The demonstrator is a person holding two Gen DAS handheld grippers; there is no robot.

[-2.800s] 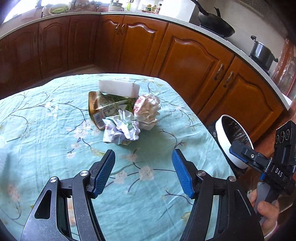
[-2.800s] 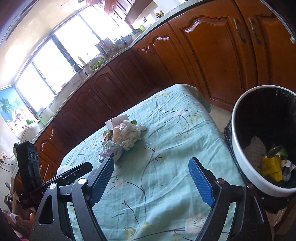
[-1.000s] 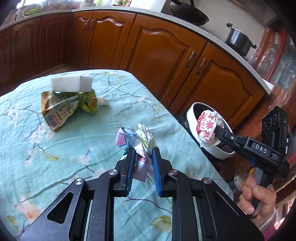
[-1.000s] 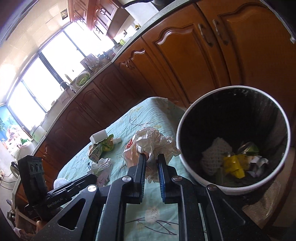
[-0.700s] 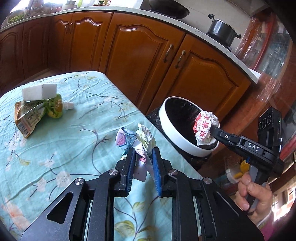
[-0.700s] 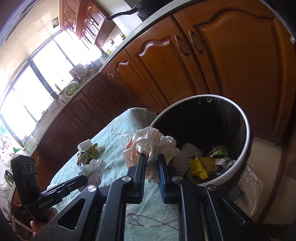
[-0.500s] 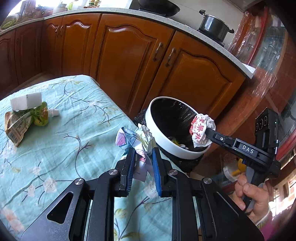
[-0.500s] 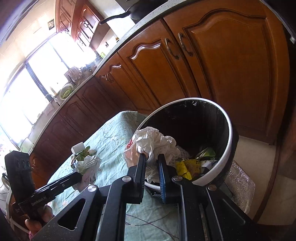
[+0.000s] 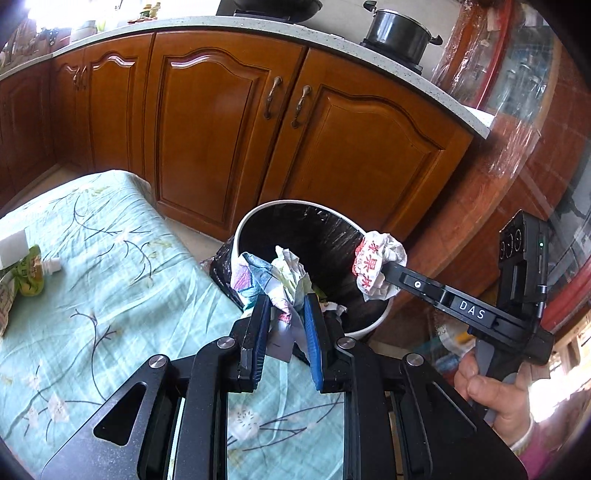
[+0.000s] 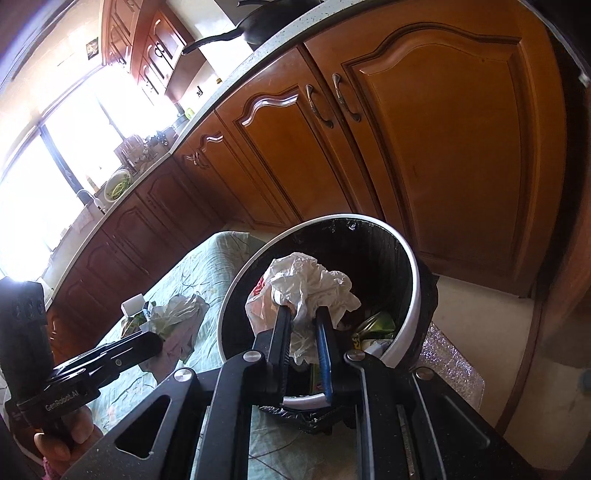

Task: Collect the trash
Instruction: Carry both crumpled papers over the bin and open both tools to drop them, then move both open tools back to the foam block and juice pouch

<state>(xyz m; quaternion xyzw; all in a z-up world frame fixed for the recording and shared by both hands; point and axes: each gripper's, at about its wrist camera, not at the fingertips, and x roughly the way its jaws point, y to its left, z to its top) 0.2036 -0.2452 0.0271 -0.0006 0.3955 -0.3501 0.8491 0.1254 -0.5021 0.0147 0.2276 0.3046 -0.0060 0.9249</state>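
Observation:
My left gripper (image 9: 286, 306) is shut on a crumpled coloured paper ball (image 9: 271, 275) and holds it at the table's right edge, by the near rim of the white trash bin (image 9: 255, 216). My right gripper (image 10: 303, 314) is shut on a crumpled white wrapper with red print (image 10: 310, 284) and holds it over the bin's open mouth (image 10: 406, 258). That wrapper also shows in the left wrist view (image 9: 376, 269), above the bin's right rim. The bin is lined with a black bag and holds several scraps.
A green snack pouch (image 9: 22, 273) and a white block (image 9: 11, 245) lie on the teal flowered tablecloth (image 9: 92, 295) at far left. Wooden kitchen cabinets (image 9: 221, 122) stand close behind the bin. A pot (image 9: 399, 33) sits on the counter.
Both grippers closed on their wads of trash, lifted them off the table and carried them right to the bin. In the last half second both moved closer over the bin.

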